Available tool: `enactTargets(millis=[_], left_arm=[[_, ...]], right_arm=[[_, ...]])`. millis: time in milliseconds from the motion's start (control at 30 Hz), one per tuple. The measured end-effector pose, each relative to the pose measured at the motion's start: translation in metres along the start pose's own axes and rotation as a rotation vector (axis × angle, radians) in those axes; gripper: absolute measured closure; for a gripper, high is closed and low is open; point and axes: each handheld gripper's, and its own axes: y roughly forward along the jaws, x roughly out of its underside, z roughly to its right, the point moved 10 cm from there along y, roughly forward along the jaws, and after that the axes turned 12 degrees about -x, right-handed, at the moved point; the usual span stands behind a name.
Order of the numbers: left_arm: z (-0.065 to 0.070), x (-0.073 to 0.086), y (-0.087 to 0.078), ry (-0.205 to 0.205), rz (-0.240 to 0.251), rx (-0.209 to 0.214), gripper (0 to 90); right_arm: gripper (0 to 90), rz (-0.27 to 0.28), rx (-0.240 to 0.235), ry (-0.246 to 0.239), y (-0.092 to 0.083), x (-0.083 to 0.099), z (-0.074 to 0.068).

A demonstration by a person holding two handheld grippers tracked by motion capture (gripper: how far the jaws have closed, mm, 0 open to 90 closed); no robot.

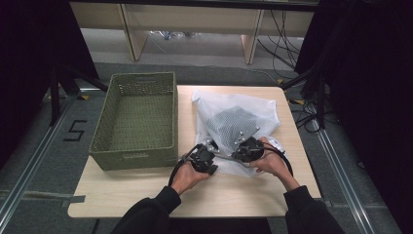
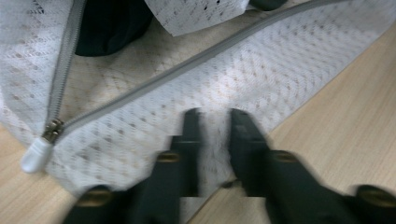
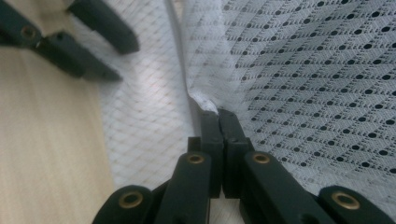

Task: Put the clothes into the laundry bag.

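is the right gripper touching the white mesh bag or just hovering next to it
Touching. In the right gripper view the right gripper has its jaws closed together, pinching a fold of the white mesh bag at their tips.

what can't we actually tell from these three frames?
- Dark item in the mesh bag: left gripper view, cut by the top edge and covered by mesh; identity unclear.
- Left gripper: its own view is motion-blurred; whether the jaws touch the fabric is unclear.
- Zipper pull: in the high view, too small to find.
- Basket near inner wall: high view, hidden by its rim.
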Motion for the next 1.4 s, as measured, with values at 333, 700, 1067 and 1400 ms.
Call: enactTargets(millis=[333,700,1067,1400], left_arm=[[-0.002,0.002,-0.001,-0.017,0.004,0.043,89.5],[0.002,0.005,-0.004,0.026,-0.015,0.05,89.6],[0.003,0.005,-0.004,-0.007,-0.007,0.067,89.2],[0.0,0.008,-0.006,0.008,-0.022,0.09,87.9]], right_arm=[[90.0,0.016,0.097,0.07,0.013,-0.003,0.034],[90.0,0.05,0.207,0.145,0.009,-0.006,0.082],[90.0,0.058,0.143,0.07,-0.01,-0.014,0.05],[90.0,0.071,0.086,-0.034,-0.041,-0.015,-0.005]])
